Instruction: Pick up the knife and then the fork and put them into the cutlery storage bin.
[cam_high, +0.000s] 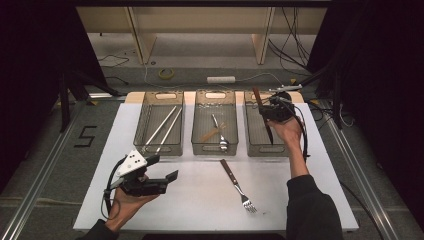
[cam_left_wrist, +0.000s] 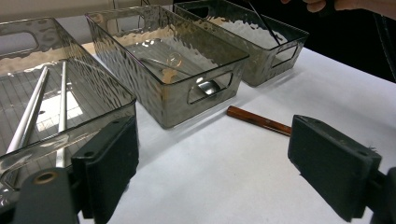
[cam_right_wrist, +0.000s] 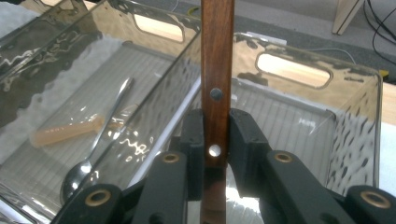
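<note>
My right gripper (cam_high: 266, 113) (cam_right_wrist: 216, 140) is shut on the brown wooden handle of a knife (cam_high: 258, 98) (cam_right_wrist: 217, 56). It holds the knife over the right clear bin (cam_high: 265, 154) (cam_right_wrist: 355, 121), and the dark blade (cam_high: 269, 133) (cam_left_wrist: 264, 21) points down into that bin. A fork (cam_high: 237, 185) with a matching wooden handle (cam_left_wrist: 259, 121) lies on the white table, in front of the middle bin (cam_high: 215, 150) (cam_left_wrist: 187, 100). My left gripper (cam_high: 167, 167) (cam_left_wrist: 212, 168) rests open at the front left of the table, with nothing between its fingers.
The left bin (cam_high: 155, 152) (cam_left_wrist: 107, 100) holds two long chopsticks (cam_high: 162, 127) (cam_left_wrist: 32, 112). In the middle bin lie a metal spoon (cam_high: 222, 142) (cam_right_wrist: 107, 126) and a tan-handled utensil (cam_high: 209, 134) (cam_right_wrist: 65, 131). Cables and shelf legs lie on the floor beyond the table.
</note>
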